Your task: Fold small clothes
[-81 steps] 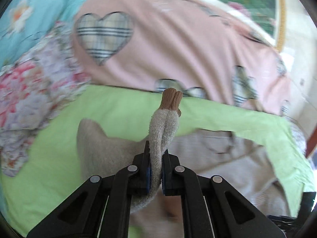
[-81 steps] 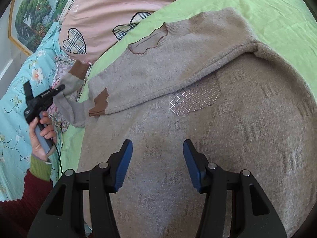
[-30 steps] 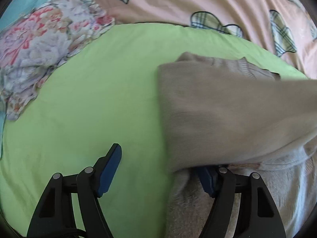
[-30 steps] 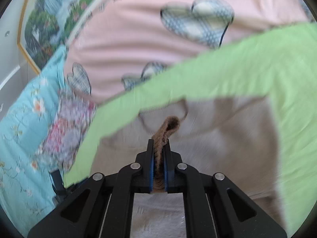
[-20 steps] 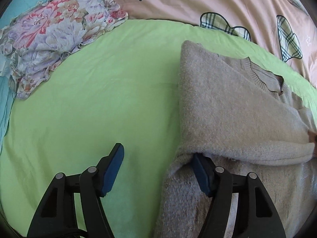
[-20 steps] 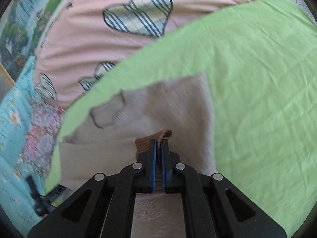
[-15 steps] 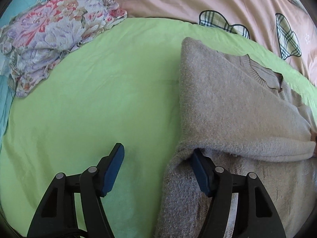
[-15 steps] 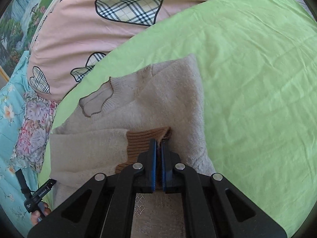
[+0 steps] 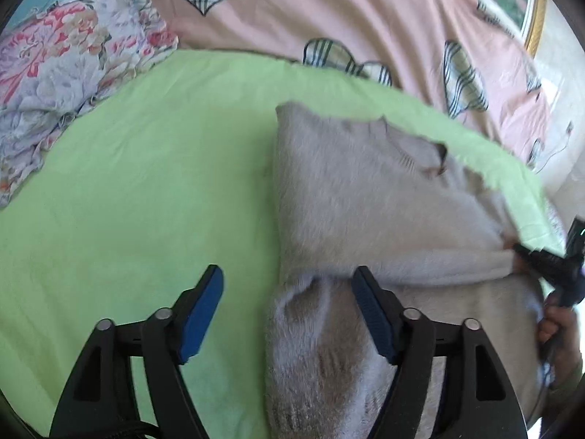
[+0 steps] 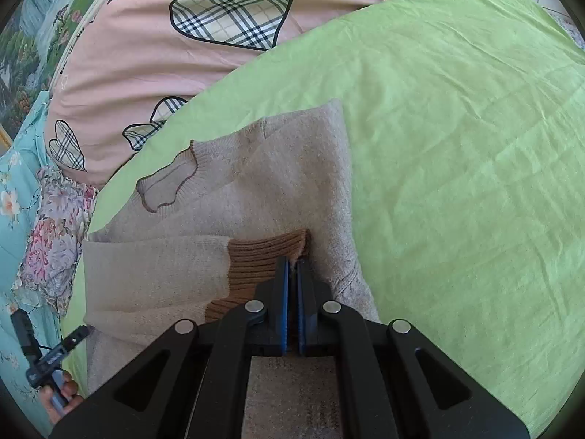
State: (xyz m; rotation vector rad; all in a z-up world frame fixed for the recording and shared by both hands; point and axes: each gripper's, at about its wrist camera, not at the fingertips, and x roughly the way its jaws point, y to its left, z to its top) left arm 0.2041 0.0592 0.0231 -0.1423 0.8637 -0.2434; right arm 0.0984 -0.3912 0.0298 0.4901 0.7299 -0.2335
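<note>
A beige knitted sweater lies on a green sheet, both sleeves folded across its chest. My left gripper is open and empty, low over the sweater's left folded edge. My right gripper is shut on the brown ribbed cuff of a sleeve laid across the sweater. The scalloped neckline faces away. The right gripper also shows at the right edge of the left wrist view.
A pink duvet with plaid hearts lies beyond the sweater. A floral cloth is bunched at the left. Green sheet stretches to the right. A framed picture hangs on the wall behind.
My left gripper let go of its sleeve, which now lies across the sweater, and opened. My right gripper took the other cuff and carried it down across the chest.
</note>
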